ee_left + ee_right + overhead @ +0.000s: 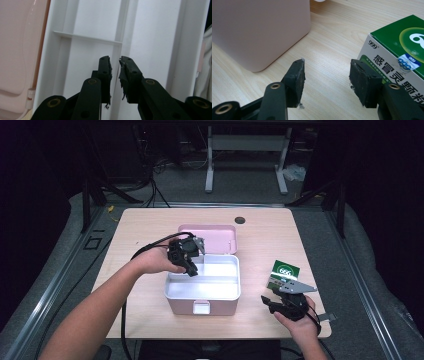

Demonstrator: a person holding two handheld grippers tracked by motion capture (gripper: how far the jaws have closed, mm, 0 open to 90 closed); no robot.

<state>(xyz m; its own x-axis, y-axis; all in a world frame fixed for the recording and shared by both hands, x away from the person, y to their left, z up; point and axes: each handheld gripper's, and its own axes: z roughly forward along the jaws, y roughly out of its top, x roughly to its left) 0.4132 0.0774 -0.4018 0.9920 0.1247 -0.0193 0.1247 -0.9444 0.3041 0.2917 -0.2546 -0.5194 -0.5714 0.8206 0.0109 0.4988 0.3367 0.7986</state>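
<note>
The left tongs (115, 75) hang over the open pink box (202, 306), jaws drawn narrow with only a slim gap and nothing between them. They point down at a thin white divider (117, 60) of the white tray (155, 37) that sits inside the box, and I cannot tell whether the tips touch it. In the high view these left tongs (191, 269) sit at the tray's back left corner, in front of the raised pink lid (210, 234).

The right tongs (327, 82) rest low near the surface (329, 45), jaws moderately apart and empty. One pad (364, 85) lies just beside the near edge of a green and white medicine carton (397, 42); whether it touches is unclear. In the high view the right tongs (280, 302) lie close to the front right edge, with the carton (284, 272) just beyond them, to the right of the box and apart from it.
</note>
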